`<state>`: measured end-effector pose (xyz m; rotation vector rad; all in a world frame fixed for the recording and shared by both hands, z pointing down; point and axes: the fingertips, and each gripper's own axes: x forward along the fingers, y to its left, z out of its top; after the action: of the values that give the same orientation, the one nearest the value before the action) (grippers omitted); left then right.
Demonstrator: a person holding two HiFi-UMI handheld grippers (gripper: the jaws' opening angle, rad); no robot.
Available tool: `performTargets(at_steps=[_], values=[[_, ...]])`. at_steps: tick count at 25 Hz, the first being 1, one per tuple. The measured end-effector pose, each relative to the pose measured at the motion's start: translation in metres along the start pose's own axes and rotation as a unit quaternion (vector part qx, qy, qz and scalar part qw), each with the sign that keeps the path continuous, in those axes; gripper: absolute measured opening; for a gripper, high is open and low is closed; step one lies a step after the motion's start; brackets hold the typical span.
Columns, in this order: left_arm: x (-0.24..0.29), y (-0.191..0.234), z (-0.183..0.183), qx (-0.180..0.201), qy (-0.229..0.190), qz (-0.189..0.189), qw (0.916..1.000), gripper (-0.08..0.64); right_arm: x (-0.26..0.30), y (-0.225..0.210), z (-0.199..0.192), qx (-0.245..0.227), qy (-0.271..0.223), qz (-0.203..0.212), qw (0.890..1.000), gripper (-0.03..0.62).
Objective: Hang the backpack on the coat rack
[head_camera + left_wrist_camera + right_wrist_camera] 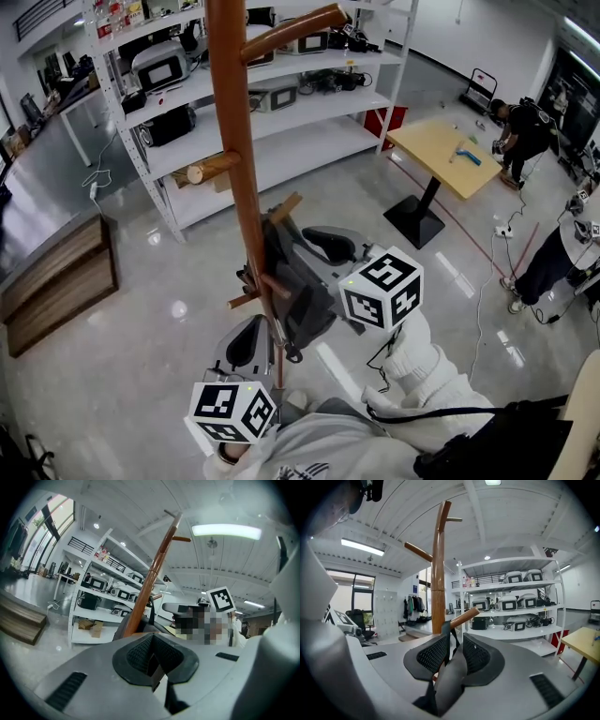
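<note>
right gripper (453,645) clamps backpack strap (449,681); left gripper (153,658) seemingly too.

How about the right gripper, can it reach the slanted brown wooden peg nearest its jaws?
Probably yes: the right gripper, shut on the grey backpack strap, has the slanted brown wooden peg just beyond its jaws, with nothing visible between them.

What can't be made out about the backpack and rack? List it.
- Head view: whether the backpack strap is hooked on; the coat rack pole and the bag cover it.
- Head view: the rack's base, behind the sleeves.
- Gripper views: most of the backpack, behind the left gripper and right gripper housings.
</note>
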<state>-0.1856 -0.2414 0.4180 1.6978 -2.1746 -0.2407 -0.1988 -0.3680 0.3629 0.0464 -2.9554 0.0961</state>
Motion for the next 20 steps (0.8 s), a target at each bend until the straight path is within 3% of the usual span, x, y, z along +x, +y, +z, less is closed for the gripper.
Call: performTargets(at_steps=[6, 12, 17, 20], values=[[-0.004, -0.007, -0.004, 0.007, 0.007, -0.013, 0.9999, 0.003, -0.036, -0.023, -0.007, 0.021, -0.009, -0.058, 0.998, 0.086], [-0.010, -0.010, -0.011, 0.018, 0.020, -0.015, 0.9995, 0.003, -0.088, -0.040, -0.040, 0.103, -0.025, -0.121, 0.987, 0.086], [-0.013, -0.009, -0.016, 0.029, 0.029, -0.002, 0.9992, 0.003, -0.106, -0.024, -0.085, 0.149, -0.001, -0.151, 0.977, 0.084], [-0.016, -0.015, -0.022, 0.035, 0.035, -0.001, 0.9988, 0.003, -0.107, -0.010, -0.109, 0.157, 0.019, -0.168, 0.973, 0.018]])
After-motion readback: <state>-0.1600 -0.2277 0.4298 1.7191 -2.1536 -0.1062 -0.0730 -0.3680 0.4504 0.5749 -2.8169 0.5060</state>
